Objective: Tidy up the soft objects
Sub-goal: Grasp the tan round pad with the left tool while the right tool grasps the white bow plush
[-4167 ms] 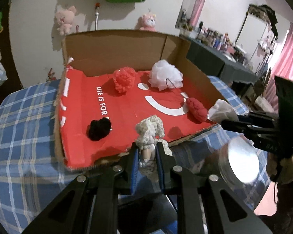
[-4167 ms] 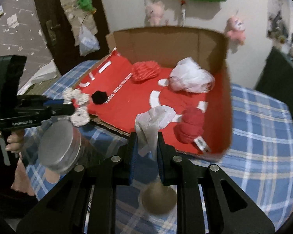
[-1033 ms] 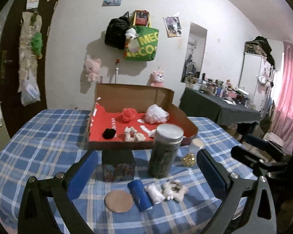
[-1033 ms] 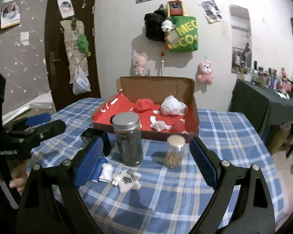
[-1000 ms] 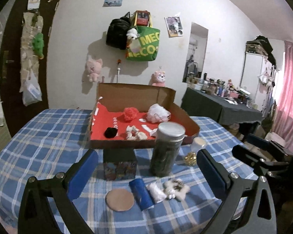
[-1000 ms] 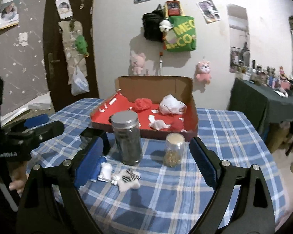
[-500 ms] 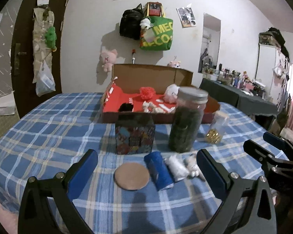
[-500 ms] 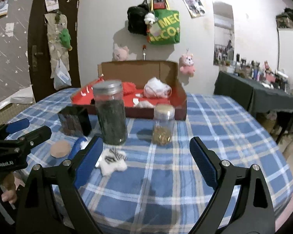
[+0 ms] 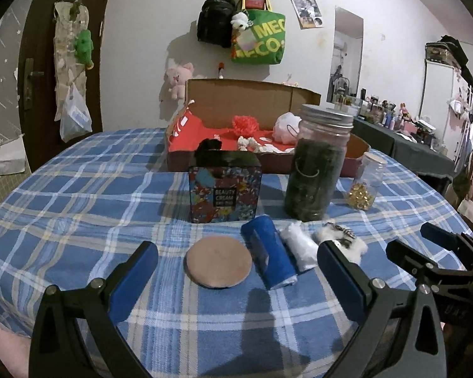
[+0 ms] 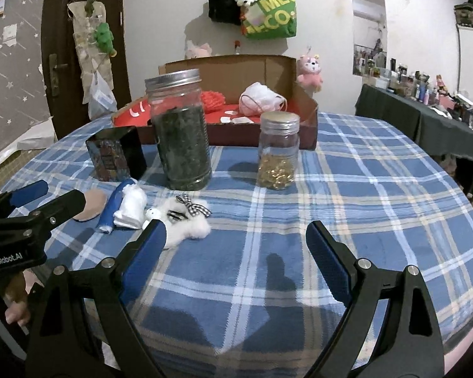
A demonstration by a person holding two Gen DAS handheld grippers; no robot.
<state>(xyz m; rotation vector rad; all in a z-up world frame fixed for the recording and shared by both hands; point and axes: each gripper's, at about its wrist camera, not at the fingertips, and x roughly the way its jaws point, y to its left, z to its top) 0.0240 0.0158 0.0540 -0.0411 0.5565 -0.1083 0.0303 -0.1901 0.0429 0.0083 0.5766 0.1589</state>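
Both grippers hung low over the near edge of the plaid-covered table (image 9: 78, 189), jaws spread wide and holding nothing. The left gripper (image 9: 236, 267) faced a row of small things seemingly waiting to be sorted: a tan round pad (image 9: 219, 263), a blue roll (image 9: 269, 255), a white roll (image 9: 299, 247) and a fluffy white toy (image 10: 186, 220) with a checked bow, lying just beside one another. The right gripper (image 10: 235, 245) had that toy at its left finger, open cloth ahead. Behind the row stood a patterned box (image 9: 225, 186), a tall jar (image 10: 179, 135) of dark contents and a small jar (image 10: 277, 151) of gold bits, walling off the cardboard tray (image 9: 252, 97), where a red pom-pom (image 9: 246, 123) and a pale puff (image 10: 261, 97) already lay. Free room lay to the right; reaching the tray likely meant lifting over the jars.
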